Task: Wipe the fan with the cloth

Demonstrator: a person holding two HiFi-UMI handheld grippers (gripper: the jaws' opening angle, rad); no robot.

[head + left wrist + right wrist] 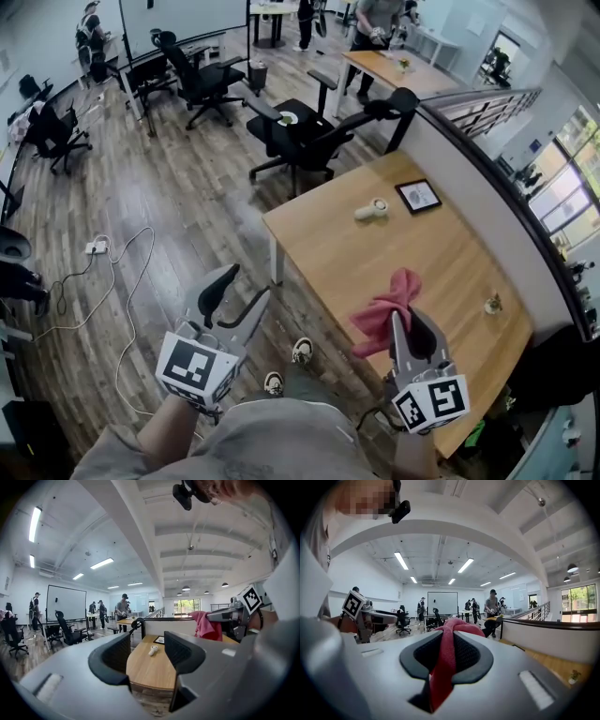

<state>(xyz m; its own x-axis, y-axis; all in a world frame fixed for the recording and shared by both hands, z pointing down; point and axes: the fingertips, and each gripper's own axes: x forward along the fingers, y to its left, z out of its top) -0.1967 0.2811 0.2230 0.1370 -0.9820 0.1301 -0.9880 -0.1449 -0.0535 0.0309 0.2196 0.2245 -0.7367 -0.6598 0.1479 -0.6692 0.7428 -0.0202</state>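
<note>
Left gripper (239, 298) is held wide open over the floor, nothing gripped. The small white fan (372, 210) is seen lying on the wooden table (319, 253), well apart from the pink cloth (386, 307), which is clamped tight in the right gripper (405, 321).
</note>
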